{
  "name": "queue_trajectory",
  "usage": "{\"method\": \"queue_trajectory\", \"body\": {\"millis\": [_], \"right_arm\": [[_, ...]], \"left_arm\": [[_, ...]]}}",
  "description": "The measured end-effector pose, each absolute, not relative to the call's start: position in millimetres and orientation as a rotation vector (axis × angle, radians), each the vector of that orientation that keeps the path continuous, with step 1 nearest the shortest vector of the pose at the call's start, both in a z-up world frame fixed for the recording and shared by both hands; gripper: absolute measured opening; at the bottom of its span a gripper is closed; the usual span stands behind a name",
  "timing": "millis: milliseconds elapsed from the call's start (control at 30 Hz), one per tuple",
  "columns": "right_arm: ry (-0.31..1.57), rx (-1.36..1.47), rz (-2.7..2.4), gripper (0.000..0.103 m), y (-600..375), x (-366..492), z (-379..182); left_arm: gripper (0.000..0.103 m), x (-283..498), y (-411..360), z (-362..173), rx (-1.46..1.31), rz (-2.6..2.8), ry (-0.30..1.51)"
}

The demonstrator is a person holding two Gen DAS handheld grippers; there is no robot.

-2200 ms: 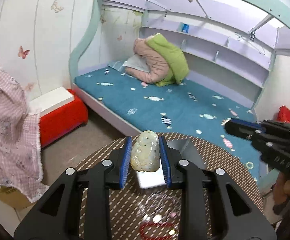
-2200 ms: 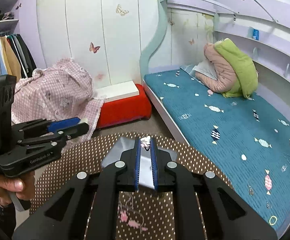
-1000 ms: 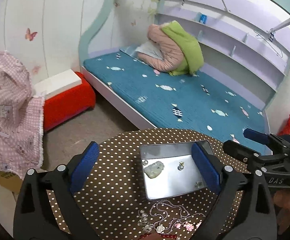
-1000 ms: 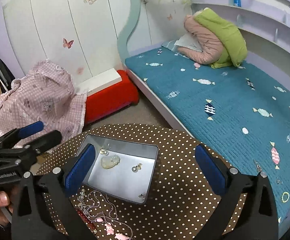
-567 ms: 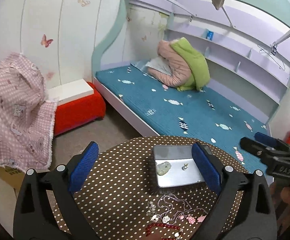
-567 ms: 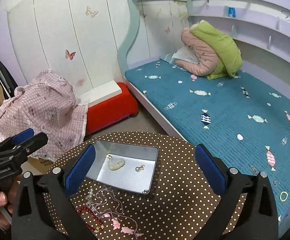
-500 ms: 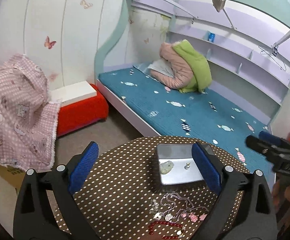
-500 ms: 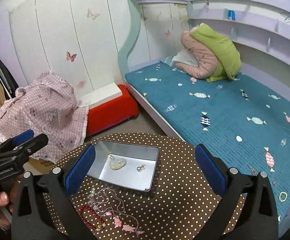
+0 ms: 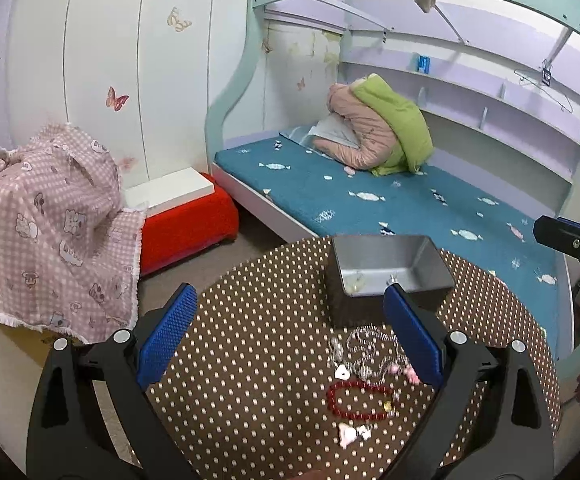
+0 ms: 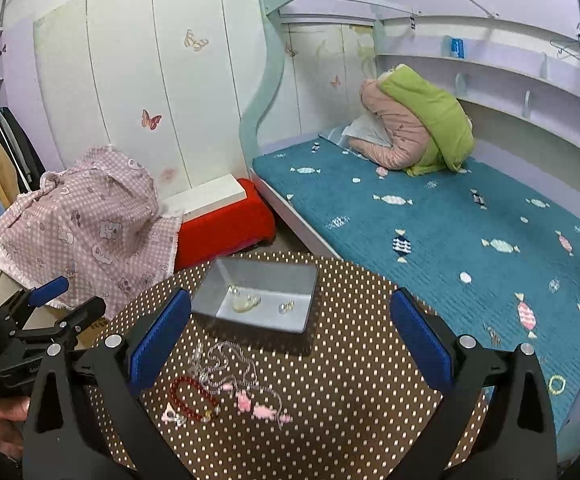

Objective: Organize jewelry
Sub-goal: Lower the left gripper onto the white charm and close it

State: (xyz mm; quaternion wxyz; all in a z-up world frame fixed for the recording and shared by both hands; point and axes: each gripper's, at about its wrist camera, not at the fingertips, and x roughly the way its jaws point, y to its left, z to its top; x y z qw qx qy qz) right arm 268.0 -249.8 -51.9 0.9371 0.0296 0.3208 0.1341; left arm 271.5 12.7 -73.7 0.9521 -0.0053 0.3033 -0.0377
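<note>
Jewelry pile waits beside the tin

Jewelry is in two places now. A grey metal tin point(image 10: 255, 300) stands on the far part of the round dotted table point(image 10: 350, 380). Inside it, on the bottom, lie a pale green carved pendant point(image 10: 245, 303), a small pearl point(image 10: 232, 289) close behind it, and a little earring point(image 10: 285, 306) to its right, apart from it. The rest lies loose on the cloth just in front of the tin: a tangle of silver chains point(image 10: 225, 360), a red bead bracelet point(image 10: 191, 396) touching its near edge, and some pink charm pieces point(image 10: 251, 402) beside.

Both tools are empty. The left gripper point(image 9: 285, 340) has its blue pads wide apart, and the right gripper point(image 10: 290, 336) is spread wide as well; both hang above the table, with nothing between the pads.

I judge the next step is to take one loose piece and bring it to the tin. The red bracelet looks the easiest, because it is thick and lies at the edge of the heap. It is better to come down straight over one side of the ring and close slowly. The chains are thin and knotted together, so a pinch in the middle may lift several at once. To release, go low over a free part of the tin floor, not on the pendant.
</note>
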Motion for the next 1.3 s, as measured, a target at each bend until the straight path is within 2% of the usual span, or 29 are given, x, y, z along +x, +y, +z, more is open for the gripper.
{"method": "queue_trajectory", "body": {"millis": [600,1300], "right_arm": [[0.707,0.082,0.256,0.096,-254.1,220.3,-85.1],[0.819,0.102,0.249,0.096,-261.4,222.2,-120.6]], "left_arm": [[0.095,230.1,15.7,-113.0,-0.011,-0.068,0.676],[0.093,246.8,-24.3,-207.6,0.050,-0.176,0.929]]}}
